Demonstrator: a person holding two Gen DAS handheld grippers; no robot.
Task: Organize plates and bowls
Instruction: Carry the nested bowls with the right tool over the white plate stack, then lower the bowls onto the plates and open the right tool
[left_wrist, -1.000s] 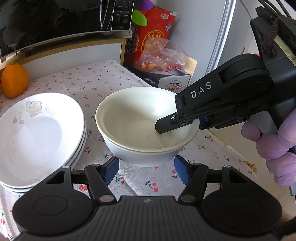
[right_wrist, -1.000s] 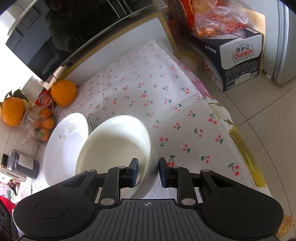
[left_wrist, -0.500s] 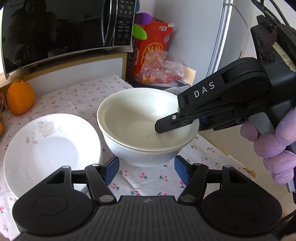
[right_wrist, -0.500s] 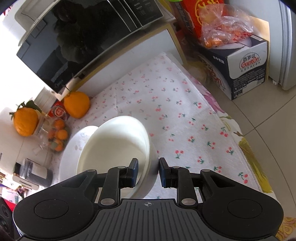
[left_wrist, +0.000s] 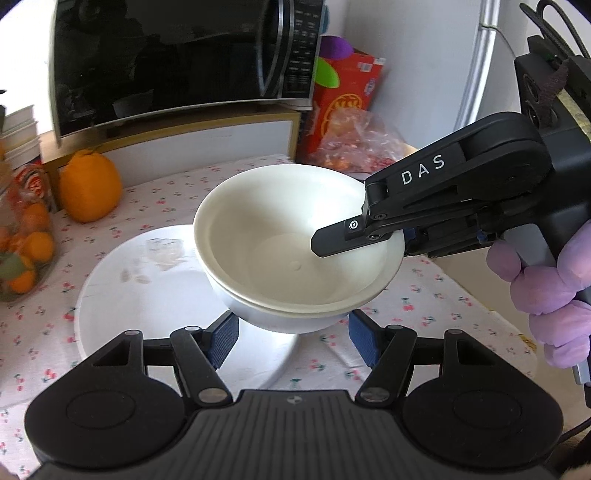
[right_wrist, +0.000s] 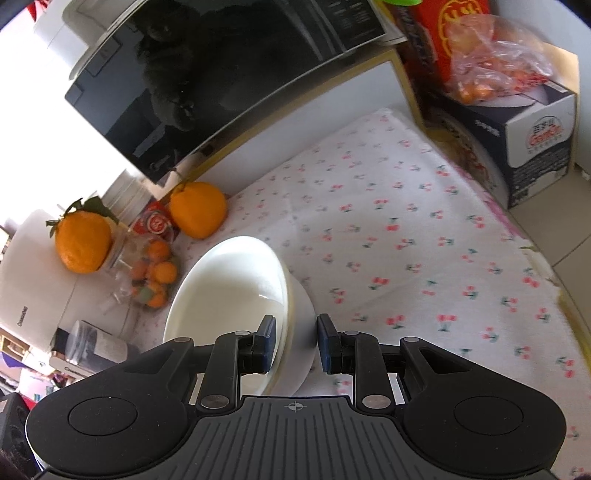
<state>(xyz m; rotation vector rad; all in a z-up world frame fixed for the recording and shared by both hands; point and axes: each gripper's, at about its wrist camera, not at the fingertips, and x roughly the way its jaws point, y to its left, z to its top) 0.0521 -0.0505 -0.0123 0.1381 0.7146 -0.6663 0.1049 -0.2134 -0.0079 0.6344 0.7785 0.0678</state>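
Note:
Two nested white bowls (left_wrist: 295, 236) hang in the air, partly above a stack of white flower-print plates (left_wrist: 129, 295) on the cherry-print cloth. My right gripper (left_wrist: 369, 240) comes in from the right and is shut on the bowls' right rim, one finger inside and the other hidden outside. In the right wrist view the right gripper (right_wrist: 295, 343) has both bowl walls (right_wrist: 229, 291) pinched between its blue pads. My left gripper (left_wrist: 291, 339) sits under the bowls, with its blue pads (left_wrist: 223, 341) against either side of the lower bowl's base.
A microwave (left_wrist: 177, 59) stands on a shelf behind the table. Two large oranges (right_wrist: 197, 208) and a bag of small fruit (right_wrist: 155, 273) lie at the left. A red box (left_wrist: 347, 99), a bag of snacks (left_wrist: 354, 144) and a carton (right_wrist: 535, 144) stand at the right. A gloved hand (left_wrist: 546, 291) holds the right gripper.
Both grippers have risen with the bowls and carried them leftward, from beside the plates to partly above them. Neither grip has changed.

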